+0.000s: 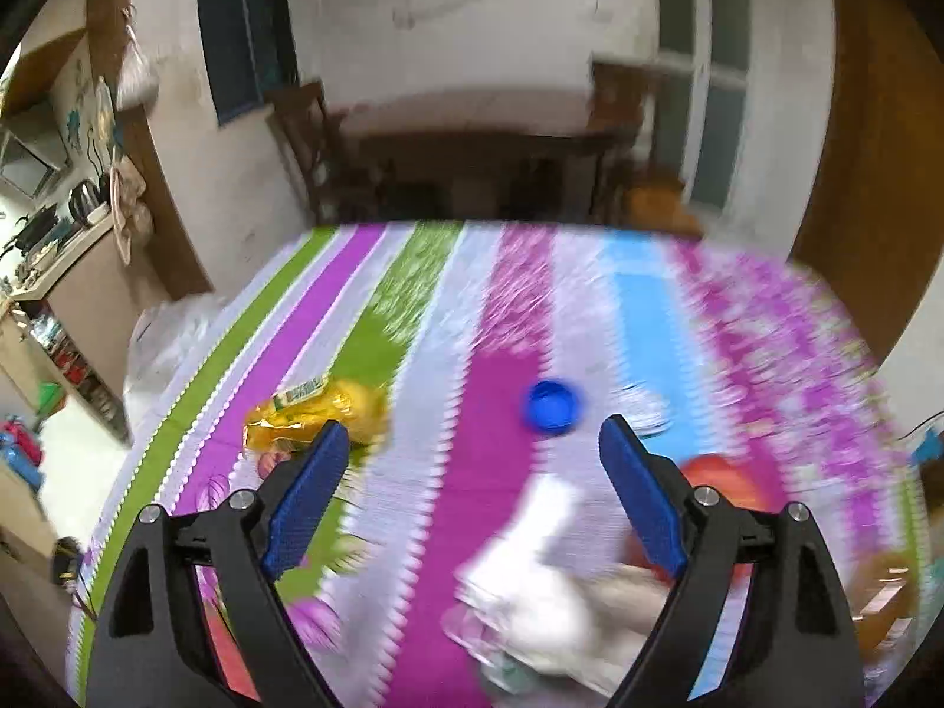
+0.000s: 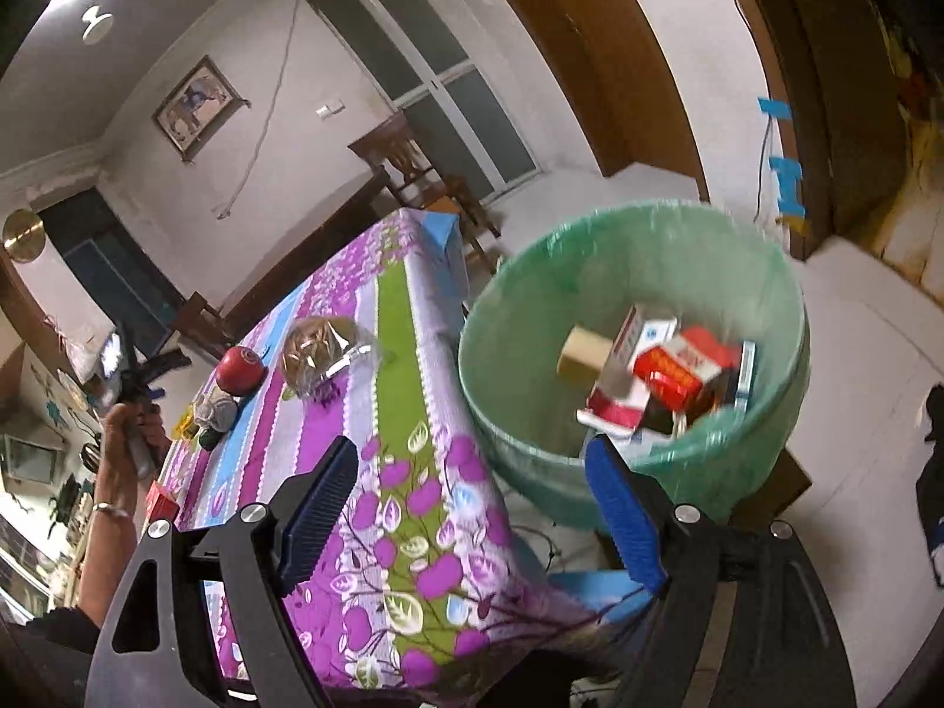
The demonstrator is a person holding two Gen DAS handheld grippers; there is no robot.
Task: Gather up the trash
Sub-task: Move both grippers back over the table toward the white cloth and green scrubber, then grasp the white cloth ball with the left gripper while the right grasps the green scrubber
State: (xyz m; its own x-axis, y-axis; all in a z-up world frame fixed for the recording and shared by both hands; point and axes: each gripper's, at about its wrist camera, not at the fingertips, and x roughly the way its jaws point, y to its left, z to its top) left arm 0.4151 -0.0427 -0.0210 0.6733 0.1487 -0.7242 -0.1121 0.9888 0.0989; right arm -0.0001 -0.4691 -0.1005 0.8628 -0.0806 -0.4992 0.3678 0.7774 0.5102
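My left gripper is open and empty above the striped tablecloth. Between and beyond its fingers lie a blue bottle cap, a yellow wrapper on the left, crumpled white tissue and clear plastic below, and a red object by the right finger. My right gripper is open and empty at the table corner, beside a green-lined bin that holds several boxes. The left gripper also shows in the right wrist view, far left.
On the table in the right wrist view are a red apple, a clear packet of brown snacks and a grey crumpled wad. A clear plastic bag hangs at the table's left edge. Wooden chairs stand behind.
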